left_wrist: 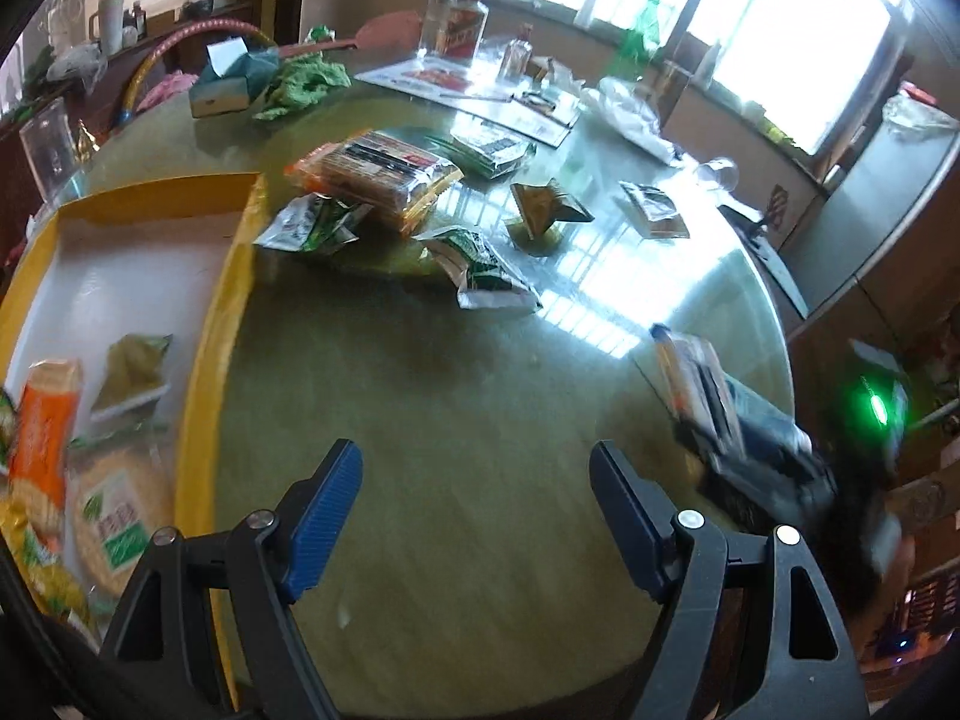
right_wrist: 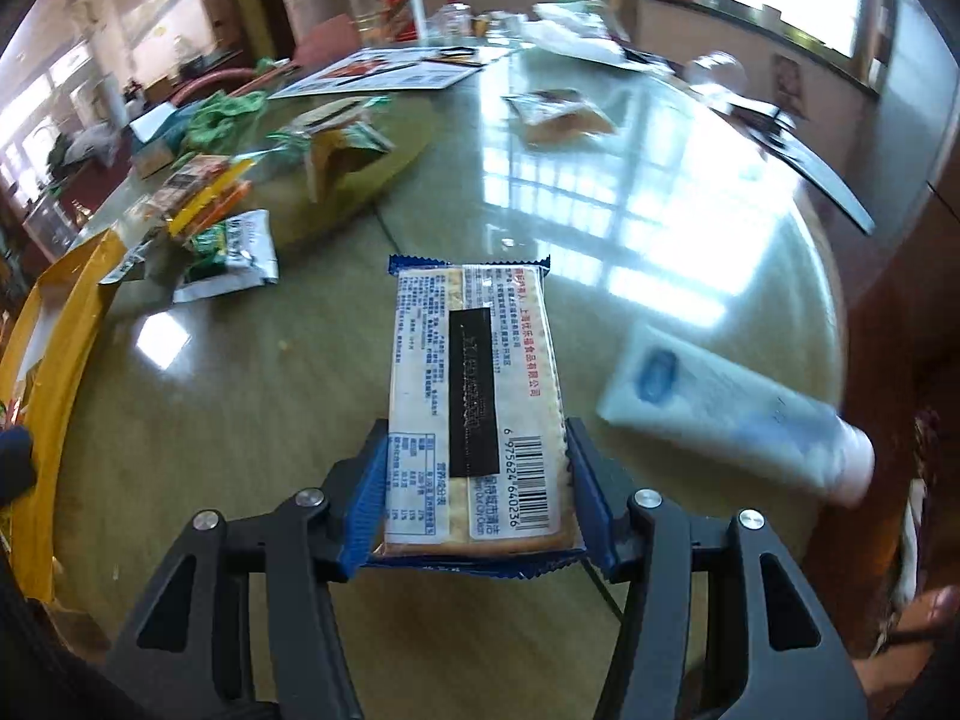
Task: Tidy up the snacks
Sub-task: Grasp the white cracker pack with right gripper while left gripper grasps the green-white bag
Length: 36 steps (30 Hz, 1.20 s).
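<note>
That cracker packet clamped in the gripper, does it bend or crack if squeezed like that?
The cracker packet probably stays stiff: it juts straight out from the right gripper without sagging. The crackers visible through the wrapper look thin, so a harder squeeze would likely snap them. The glossy film may be slippery, though the ribbed blue pads should help.

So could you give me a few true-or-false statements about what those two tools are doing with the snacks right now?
1. The right tool grips a cracker packet between its fingers. True.
2. The left tool holds a snack. False: it is open, holding nothing.
3. The yellow box already holds some snacks. True.
4. The white tube lies inside the yellow box. False: it lies on the glass table, right of the cracker packet.
</note>
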Motion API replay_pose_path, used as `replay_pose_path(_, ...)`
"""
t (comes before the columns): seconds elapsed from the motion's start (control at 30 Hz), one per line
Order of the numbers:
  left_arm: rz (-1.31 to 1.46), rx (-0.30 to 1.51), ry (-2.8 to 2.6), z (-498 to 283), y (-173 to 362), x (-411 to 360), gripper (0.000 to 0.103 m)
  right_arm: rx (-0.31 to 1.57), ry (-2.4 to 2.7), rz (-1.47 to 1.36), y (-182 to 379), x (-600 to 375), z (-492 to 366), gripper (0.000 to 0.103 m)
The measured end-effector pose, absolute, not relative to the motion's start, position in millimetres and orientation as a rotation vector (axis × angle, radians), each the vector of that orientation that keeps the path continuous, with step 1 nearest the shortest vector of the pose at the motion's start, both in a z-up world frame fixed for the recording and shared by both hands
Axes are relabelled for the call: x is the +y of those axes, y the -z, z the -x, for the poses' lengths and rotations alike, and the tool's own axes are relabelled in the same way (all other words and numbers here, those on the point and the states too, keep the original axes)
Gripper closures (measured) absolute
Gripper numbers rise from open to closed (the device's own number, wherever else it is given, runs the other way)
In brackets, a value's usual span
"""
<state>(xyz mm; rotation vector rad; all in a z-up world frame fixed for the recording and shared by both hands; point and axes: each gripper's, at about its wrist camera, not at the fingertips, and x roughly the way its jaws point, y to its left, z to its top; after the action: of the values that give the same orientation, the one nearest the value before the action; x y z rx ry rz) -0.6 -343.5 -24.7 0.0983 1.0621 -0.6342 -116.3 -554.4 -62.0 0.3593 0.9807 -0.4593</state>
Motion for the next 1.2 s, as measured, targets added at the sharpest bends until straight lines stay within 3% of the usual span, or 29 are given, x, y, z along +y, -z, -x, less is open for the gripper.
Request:
replay_pose_path(0.57, -0.188, 1.161, 0.418, -98.1, 74.7, -445.7, 0.027, 0.916, 0.405, -0.361, 63.7, -555.8, 128.6, 0.047)
replay_pose_path(0.63, -0.220, 1.119, 0.424, -94.2, 72.9, -448.3, 0.035, 0.914, 0.399, -0.365, 63.9, -556.6, 129.4, 0.047)
replay_pose_path(0.77, -0.275, 1.074, 0.417, -83.7, 73.2, -445.7, 0.060, 0.914, 0.390, -0.349, 64.0, -555.4, 129.5, 0.047)
replay_pose_path(0.93, -0.278, 1.085, 0.474, -58.5, 68.8, -419.4, 0.067, 0.923, 0.408, -0.300, 65.0, -549.4, 126.5, 0.047)
replay_pose_path(1.2, -0.161, 1.105, 0.567, 18.0, 63.4, -326.4, 0.068, 0.927, 0.363, -0.267, 63.3, -530.8, 130.9, 0.047)
